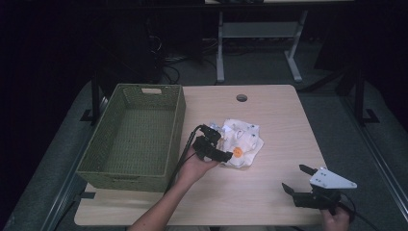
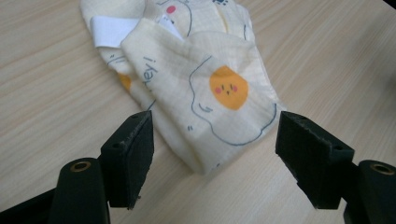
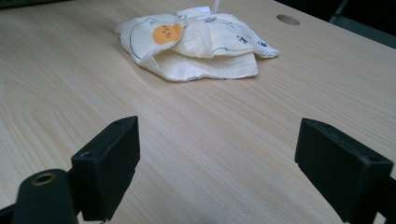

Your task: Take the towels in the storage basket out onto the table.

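The left tongs (image 2: 212, 161) gape wide around the folded cloth's (image 2: 201, 88) near corner. Best lower them, then pinch every layer. The right tongs (image 1: 299, 179) wait wide, well apart.

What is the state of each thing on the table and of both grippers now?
cloth: folded, flat on the table, not gripped.
basket: upright, empty.
left gripper: open, jaws on either side of the cloth's near corner.
right gripper: open, holding nothing, apart from the cloth.
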`<state>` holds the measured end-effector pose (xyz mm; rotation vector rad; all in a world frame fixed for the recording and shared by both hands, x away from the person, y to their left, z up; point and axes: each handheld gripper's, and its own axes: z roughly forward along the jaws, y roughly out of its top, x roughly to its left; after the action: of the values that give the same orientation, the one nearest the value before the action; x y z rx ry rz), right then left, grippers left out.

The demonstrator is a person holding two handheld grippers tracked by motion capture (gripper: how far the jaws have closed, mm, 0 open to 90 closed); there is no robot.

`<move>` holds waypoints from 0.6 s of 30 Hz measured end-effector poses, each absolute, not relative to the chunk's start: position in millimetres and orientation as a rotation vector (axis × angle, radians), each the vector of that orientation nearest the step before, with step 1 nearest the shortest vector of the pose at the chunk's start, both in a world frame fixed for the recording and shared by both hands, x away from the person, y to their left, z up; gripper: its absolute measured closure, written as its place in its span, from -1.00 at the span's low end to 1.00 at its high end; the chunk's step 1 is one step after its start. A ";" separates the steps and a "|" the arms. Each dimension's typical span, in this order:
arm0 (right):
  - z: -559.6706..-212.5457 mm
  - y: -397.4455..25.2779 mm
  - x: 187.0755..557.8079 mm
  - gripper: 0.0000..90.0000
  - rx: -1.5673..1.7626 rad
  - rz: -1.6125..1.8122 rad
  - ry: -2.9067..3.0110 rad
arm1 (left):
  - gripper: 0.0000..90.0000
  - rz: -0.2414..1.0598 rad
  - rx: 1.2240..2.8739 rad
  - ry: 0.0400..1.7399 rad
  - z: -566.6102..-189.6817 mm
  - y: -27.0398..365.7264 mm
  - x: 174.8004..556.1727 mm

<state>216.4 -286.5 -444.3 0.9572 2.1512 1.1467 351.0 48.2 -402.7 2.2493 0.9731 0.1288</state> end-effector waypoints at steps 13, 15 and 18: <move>-445.3 -284.6 215.8 -0.70 0.949 1.129 2.164 | -0.37 0.154 2.232 0.947 -407.4 56.1 331.3; -445.4 -284.5 215.8 -0.70 0.947 1.129 2.165 | -0.38 0.158 2.231 0.942 -407.9 56.5 329.4; -445.5 -284.1 215.7 -0.70 0.945 1.125 2.168 | -0.38 0.171 2.229 0.918 -408.5 57.6 320.7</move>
<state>215.7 -284.1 -445.5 0.9451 2.1676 1.1251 320.7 57.6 -408.5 2.2290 0.9178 0.1706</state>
